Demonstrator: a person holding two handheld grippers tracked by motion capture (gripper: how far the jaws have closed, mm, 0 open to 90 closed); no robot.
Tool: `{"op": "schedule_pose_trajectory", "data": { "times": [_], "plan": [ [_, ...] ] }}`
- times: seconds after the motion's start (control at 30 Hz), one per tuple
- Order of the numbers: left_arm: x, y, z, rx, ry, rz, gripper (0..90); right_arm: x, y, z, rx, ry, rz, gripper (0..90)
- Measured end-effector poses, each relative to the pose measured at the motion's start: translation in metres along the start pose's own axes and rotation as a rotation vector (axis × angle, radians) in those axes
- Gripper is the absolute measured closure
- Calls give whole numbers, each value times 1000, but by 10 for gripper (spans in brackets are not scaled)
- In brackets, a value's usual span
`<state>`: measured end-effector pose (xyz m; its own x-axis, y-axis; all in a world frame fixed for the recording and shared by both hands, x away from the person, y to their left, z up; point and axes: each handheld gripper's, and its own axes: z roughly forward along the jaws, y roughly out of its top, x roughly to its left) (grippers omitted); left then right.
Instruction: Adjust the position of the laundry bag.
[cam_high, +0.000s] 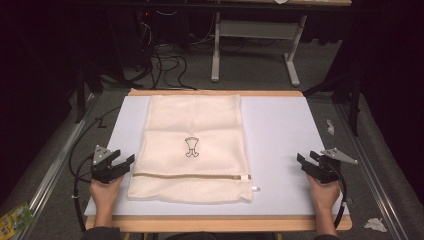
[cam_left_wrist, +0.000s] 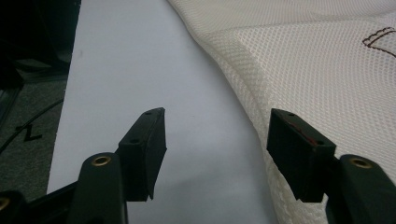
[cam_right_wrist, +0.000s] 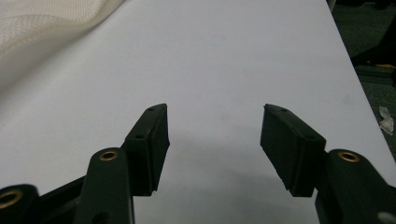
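A cream mesh laundry bag (cam_high: 192, 145) lies flat on the white table top (cam_high: 280, 135), with a small dark emblem (cam_high: 191, 147) at its middle and a zipper (cam_high: 190, 176) running across its near end. My left gripper (cam_high: 122, 163) rests at the bag's left edge, jaws open and empty; in the left gripper view (cam_left_wrist: 217, 140) the mesh bag (cam_left_wrist: 317, 70) lies just beside the right jaw. My right gripper (cam_high: 307, 161) sits open near the table's right side, well apart from the bag; the right gripper view (cam_right_wrist: 215, 135) has bare table between the jaws and the bag (cam_right_wrist: 42, 23) at upper left.
The white zipper pull (cam_high: 252, 188) sticks out at the bag's near right corner. A wooden rim (cam_high: 215, 223) borders the table. Cables (cam_high: 165, 62) and a desk frame (cam_high: 255, 45) stand on the floor behind. Scraps (cam_high: 375, 224) lie on the floor at right.
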<state>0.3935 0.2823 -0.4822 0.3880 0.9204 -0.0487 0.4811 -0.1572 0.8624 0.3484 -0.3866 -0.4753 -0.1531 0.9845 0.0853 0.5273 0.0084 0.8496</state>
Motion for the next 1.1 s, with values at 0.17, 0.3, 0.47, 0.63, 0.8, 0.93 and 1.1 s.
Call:
{"op": "schedule_pose_trajectory", "data": {
  "times": [0.17,0.3,0.47,0.63,0.8,0.93,1.1],
  "plan": [
    [1,0,0,0,-4,-5,372,0,0,1,7,0,1,429],
    [0,0,0,0,-1,0,372,0,0,1,7,1,4,430],
    [0,0,0,-2,-1,0,371,0,0,1,8,4,6,435],
    [0,0,0,0,-2,2,361,1,1,3,28,6,-6,436],
    [-1,0,0,-4,-13,11,367,-1,1,2,20,5,10,429],
    [2,1,0,3,-28,-5,376,-2,2,3,30,12,11,453],
    [2,1,1,8,-22,-3,384,-1,2,2,23,-2,12,480]
  ]
}}
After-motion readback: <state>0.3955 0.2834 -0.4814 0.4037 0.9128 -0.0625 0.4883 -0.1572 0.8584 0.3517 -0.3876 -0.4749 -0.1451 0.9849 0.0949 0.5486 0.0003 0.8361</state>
